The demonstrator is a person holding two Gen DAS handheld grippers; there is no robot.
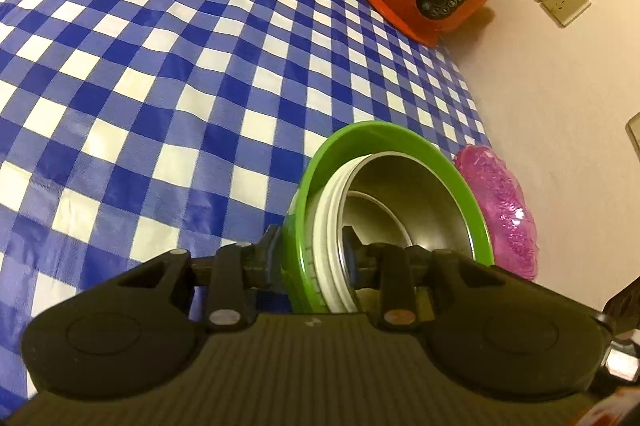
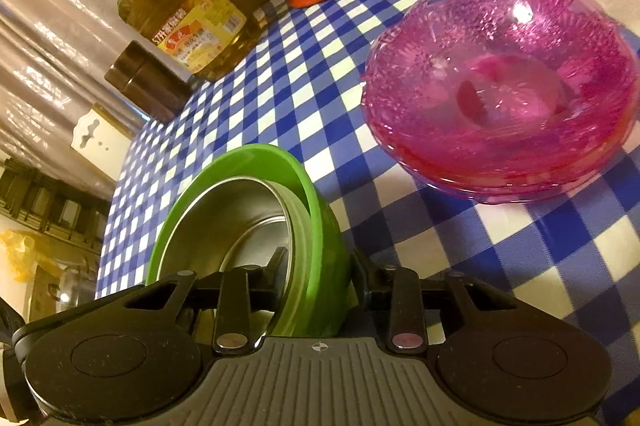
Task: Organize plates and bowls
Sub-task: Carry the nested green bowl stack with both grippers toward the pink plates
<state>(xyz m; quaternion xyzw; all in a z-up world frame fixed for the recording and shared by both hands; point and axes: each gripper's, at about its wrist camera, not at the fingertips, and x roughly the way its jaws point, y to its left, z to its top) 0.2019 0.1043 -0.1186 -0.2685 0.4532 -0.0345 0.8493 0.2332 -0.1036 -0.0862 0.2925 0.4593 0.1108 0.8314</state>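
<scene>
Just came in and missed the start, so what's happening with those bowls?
Both grippers are clamped on one nested stack: a green bowl with a steel bowl inside. The left gripper and the right gripper each grip the rim on opposite sides, one jaw inside and one outside. The stack appears tilted above the checkered tablecloth. A stack of pink glass plates sits nearby.

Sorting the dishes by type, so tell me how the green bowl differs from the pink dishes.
The green bowl is opaque plastic with a smooth rim; the pink dishes are see-through with a textured, wavy edge. The green bowl has steel bowls nested inside; the pink dishes hold nothing. The green bowl is clamped at opposite rims by the left gripper and right gripper; the pink dishes rest untouched on the checked tablecloth. Both are stacked.
</scene>
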